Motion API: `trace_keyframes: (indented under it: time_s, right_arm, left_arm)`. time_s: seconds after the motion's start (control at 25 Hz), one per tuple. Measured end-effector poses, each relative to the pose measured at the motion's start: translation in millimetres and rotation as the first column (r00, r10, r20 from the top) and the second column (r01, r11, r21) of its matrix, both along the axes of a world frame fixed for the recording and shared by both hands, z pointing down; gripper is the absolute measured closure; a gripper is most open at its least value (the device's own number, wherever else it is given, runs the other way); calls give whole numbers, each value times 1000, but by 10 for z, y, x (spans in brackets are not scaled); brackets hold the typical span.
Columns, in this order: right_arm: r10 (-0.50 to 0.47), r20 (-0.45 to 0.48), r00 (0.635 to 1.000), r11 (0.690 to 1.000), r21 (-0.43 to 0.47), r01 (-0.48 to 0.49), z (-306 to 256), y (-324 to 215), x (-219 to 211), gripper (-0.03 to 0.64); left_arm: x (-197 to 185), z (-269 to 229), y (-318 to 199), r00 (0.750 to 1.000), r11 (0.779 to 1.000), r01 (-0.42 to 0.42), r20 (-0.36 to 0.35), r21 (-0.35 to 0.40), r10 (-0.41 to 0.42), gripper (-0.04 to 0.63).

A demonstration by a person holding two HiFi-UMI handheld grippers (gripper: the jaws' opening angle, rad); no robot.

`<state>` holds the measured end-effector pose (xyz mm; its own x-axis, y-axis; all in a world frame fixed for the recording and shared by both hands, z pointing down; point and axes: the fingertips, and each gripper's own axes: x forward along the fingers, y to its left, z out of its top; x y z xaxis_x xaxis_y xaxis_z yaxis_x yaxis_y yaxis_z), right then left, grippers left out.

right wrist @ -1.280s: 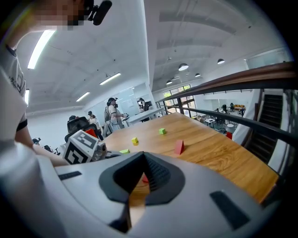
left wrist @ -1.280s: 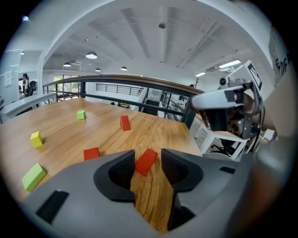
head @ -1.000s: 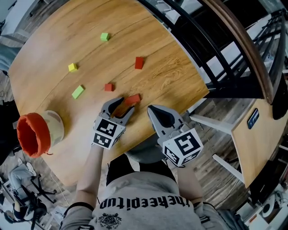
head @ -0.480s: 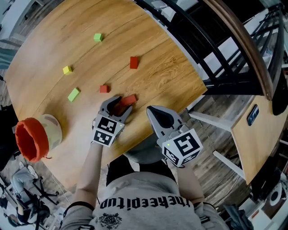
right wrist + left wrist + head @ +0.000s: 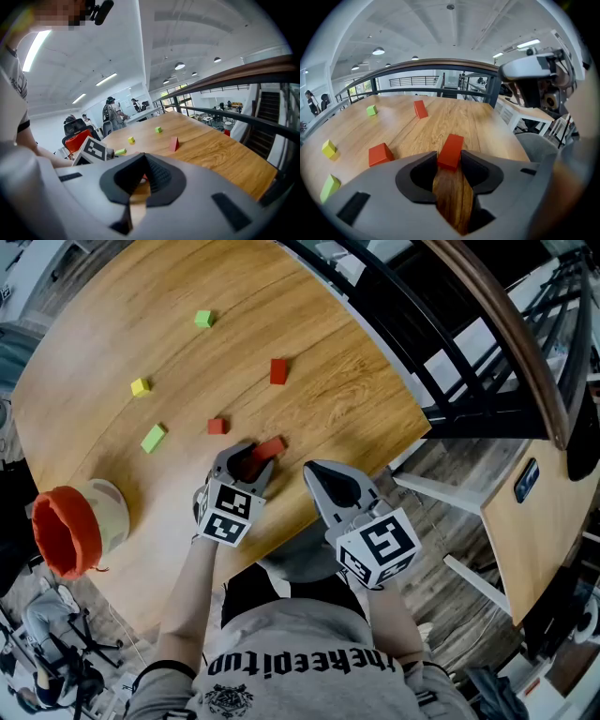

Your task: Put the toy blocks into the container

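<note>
A long red block [image 5: 273, 446] [image 5: 451, 150] lies on the round wooden table [image 5: 356, 399]. My left gripper [image 5: 248, 461] [image 5: 450, 161] points down at it; its jaws have just been closing and both pads now touch the block's near end. My right gripper [image 5: 320, 473] [image 5: 142, 164] hovers shut and empty just right of it, near the table's front edge. The container [image 5: 70, 526], a cream cup with an orange rim, lies at the left edge. Loose blocks include a small red one [image 5: 217, 426] [image 5: 379, 153] and a lime one [image 5: 153, 437].
Farther out lie a red block [image 5: 278, 370] [image 5: 174, 144], a yellow block [image 5: 141, 386] and a green block [image 5: 203, 319]. A dark railing [image 5: 441, 352] runs behind the table's right side. A white chair [image 5: 450, 512] stands at the right.
My left gripper has sunk toward the table and its jaws have narrowed onto the long red block. The right gripper has stayed put.
</note>
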<state>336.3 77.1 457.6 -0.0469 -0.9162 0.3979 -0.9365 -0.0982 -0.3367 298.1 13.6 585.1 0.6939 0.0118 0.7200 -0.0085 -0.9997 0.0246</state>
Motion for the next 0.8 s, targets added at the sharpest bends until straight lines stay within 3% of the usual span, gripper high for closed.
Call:
trace_keyframes:
  time_s: [0.4,0.8]
  right_arm:
    - [-3,-12,1000,1000,0,3,-38,-12,-40,606]
    - [-41,-29,999,999,22,42,-156,-153,-278,606]
  left_arm:
    - [-25,-37,48,1000,1000,-2,-10,25,2,442]
    - [-178,-528,-11,990,998,56,-132,13,-54,443]
